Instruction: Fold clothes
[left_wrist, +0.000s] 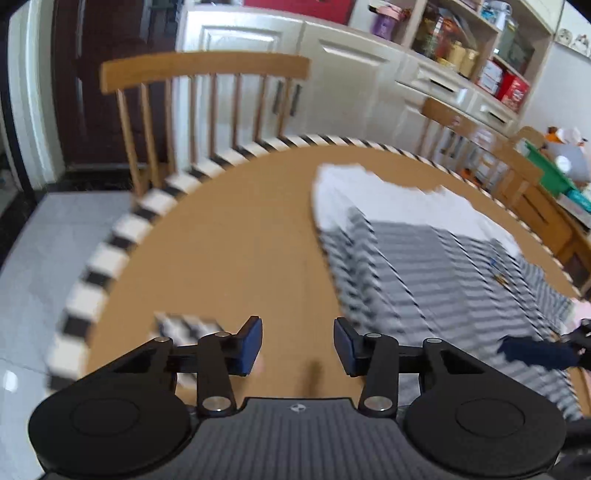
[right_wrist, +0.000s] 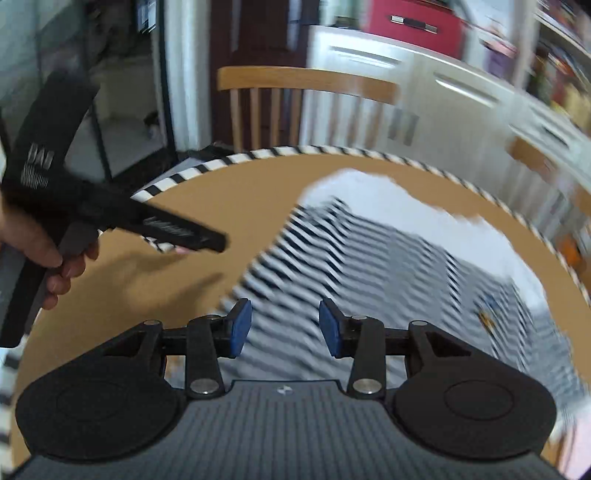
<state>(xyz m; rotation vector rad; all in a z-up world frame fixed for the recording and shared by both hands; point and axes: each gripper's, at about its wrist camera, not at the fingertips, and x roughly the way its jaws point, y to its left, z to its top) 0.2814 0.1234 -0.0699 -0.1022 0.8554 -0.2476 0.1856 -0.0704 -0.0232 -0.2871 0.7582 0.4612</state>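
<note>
Right wrist: striped garment (right_wrist: 388, 266) under open right hand-held gripper (right_wrist: 285, 328).

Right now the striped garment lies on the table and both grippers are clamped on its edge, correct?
Not quite. The striped garment does lie on the table, but neither gripper grips it: left gripper and right gripper show empty gaps between their fingers in both wrist views.
</note>
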